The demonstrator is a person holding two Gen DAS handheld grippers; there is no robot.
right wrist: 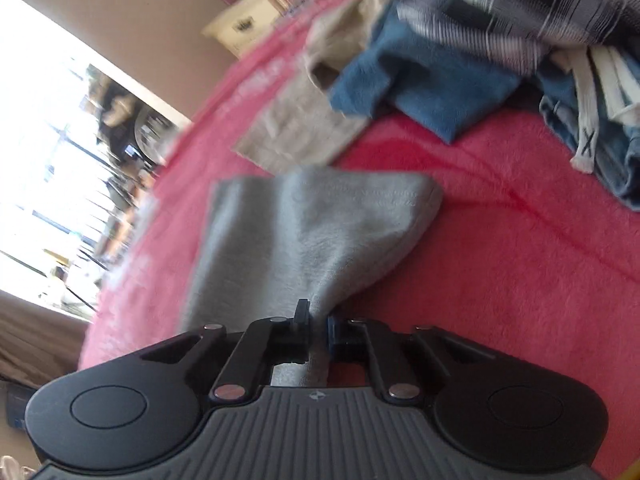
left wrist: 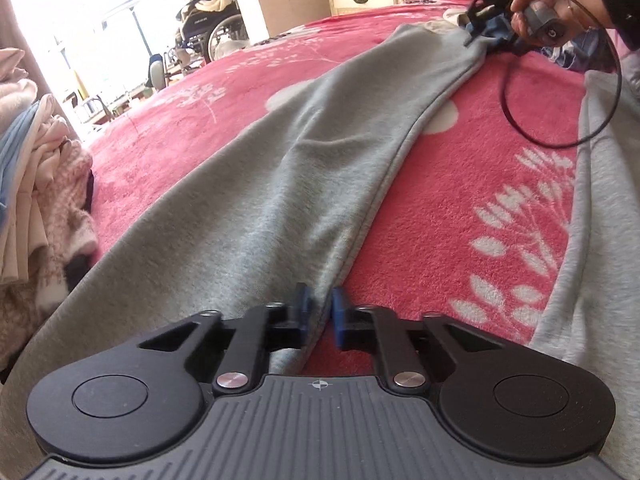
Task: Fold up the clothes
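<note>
- Bed (left wrist: 460,200), covered by a pink fleece blanket with white flower print, carries everything. Fleece looks grippy; a dragged garment would likely catch and bunch instead of sliding flat.
- Grey sweatpants leg (left wrist: 288,168) lies stretched along the bed between the two tools, one end near, the far end by the clothes heap. A crease runs down its middle, and the cloth sags slightly rather than lying taut.
- Second grey panel (left wrist: 600,208) lies at the right edge, apart from the held leg. Cannot tell whether it is the other leg of the same garment; if it is, lifting one side could pull it crooked.
- Unfolded heap (right wrist: 440,76) (blue, plaid, denim, beige pieces) sits just beyond the far end. Risk: the fold lands on it or drags a piece along.
- Stacked pale clothes (left wrist: 36,200) sit close to the left; a wide swing could topple them.
- Left hand-held gripper (left wrist: 320,310): clenched on the near edge of the leg, blue pads pinching the seam. The bite looks thin and could slip under tension.
- Right hand-held gripper (right wrist: 318,320): clamped on the bunched far end, cloth fanning out ahead. A bunched grip may leave the cuff twisted.
- Black cable (left wrist: 560,120) loops over the blanket by the right hand and could snag cloth.
</note>
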